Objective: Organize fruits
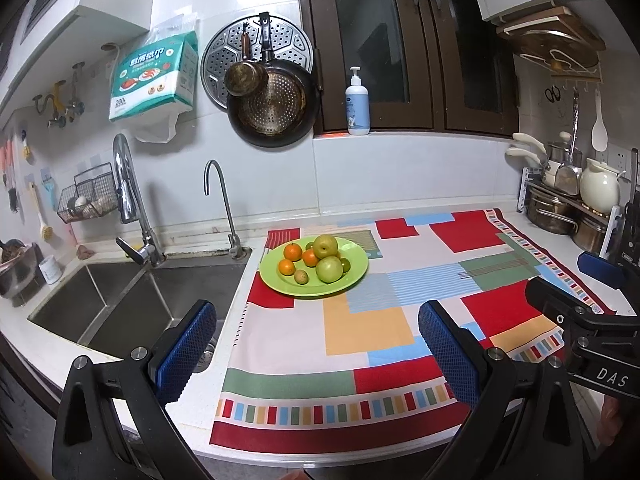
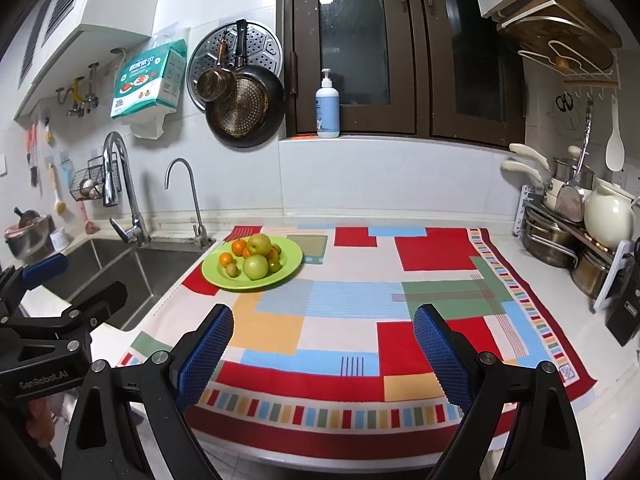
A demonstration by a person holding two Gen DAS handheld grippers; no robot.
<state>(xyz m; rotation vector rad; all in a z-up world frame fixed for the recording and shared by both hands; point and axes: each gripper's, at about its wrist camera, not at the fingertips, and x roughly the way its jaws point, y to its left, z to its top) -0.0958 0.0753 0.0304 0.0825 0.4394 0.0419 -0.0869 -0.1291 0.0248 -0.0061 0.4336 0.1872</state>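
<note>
A green plate (image 1: 352, 276) (image 2: 292, 258) sits at the far left of a colourful patchwork cloth (image 1: 360, 332) (image 2: 344, 320) on the counter. It holds two yellow-green pears (image 1: 329, 269) (image 2: 256, 266), three small oranges (image 1: 292, 251) (image 2: 239, 246), a brown kiwi-like fruit (image 1: 300, 277) (image 2: 231, 269) and small green fruits (image 1: 345, 265) (image 2: 274, 265). My left gripper (image 1: 316, 344) is open and empty, held above the cloth's near edge, well short of the plate. My right gripper (image 2: 324, 344) is open and empty, above the cloth to the right of the plate.
A steel sink (image 1: 132, 300) (image 2: 132, 272) with two faucets lies left of the cloth. Pots, a white jug and a rack (image 1: 572, 204) (image 2: 580, 232) stand at the right. A soap bottle (image 1: 357, 104) stands on the window sill. Pans hang on the wall.
</note>
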